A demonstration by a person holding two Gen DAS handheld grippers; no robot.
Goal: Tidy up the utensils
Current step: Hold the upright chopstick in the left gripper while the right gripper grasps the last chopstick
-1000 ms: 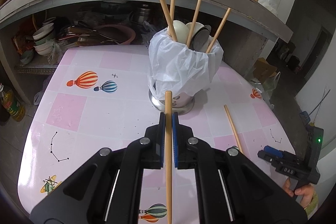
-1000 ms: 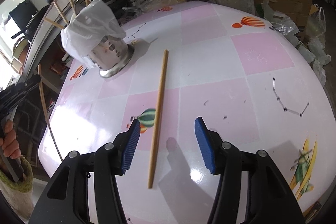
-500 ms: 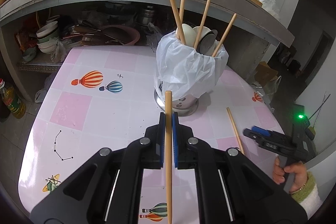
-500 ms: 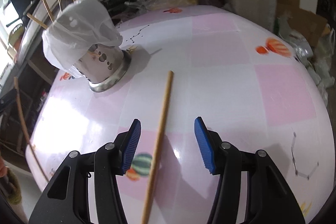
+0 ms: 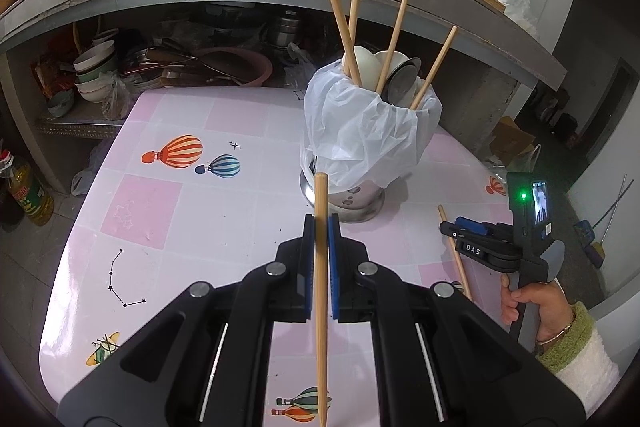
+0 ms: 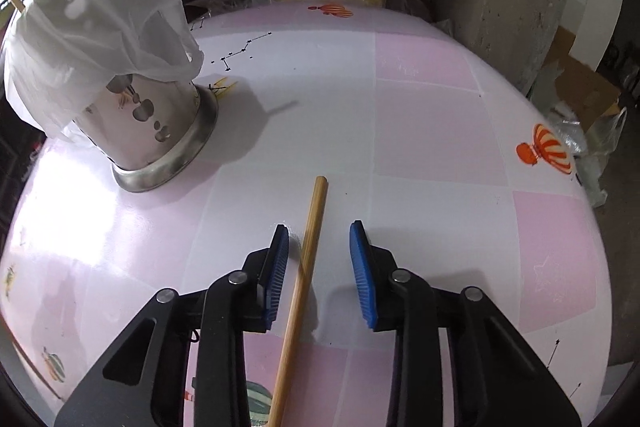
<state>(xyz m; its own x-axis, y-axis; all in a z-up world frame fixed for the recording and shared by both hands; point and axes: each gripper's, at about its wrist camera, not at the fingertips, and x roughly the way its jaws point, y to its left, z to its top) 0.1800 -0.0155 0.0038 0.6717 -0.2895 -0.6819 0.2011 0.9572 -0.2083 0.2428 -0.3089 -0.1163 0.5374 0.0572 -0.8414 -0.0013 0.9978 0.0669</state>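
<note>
Four chopsticks already stand in the holder (image 5: pixel 360 163). The left gripper (image 5: pixel 319 227) clamps one chopstick (image 5: pixel 320 287); the right gripper's (image 6: pixel 319 247) jaws are closing around the last chopstick (image 6: pixel 306 267) on the table (image 6: pixel 420 115), not yet touching.

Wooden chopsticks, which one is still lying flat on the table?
The wooden chopstick between the right gripper's closing jaws; another is clamped in the left gripper, four stand in the bag-lined steel holder.

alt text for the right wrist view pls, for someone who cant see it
The right gripper is closing its blue-padded jaws around a wooden chopstick lying on the pink checked table, pads not yet touching it. A steel utensil holder draped with a white plastic bag stands upper left.
</note>
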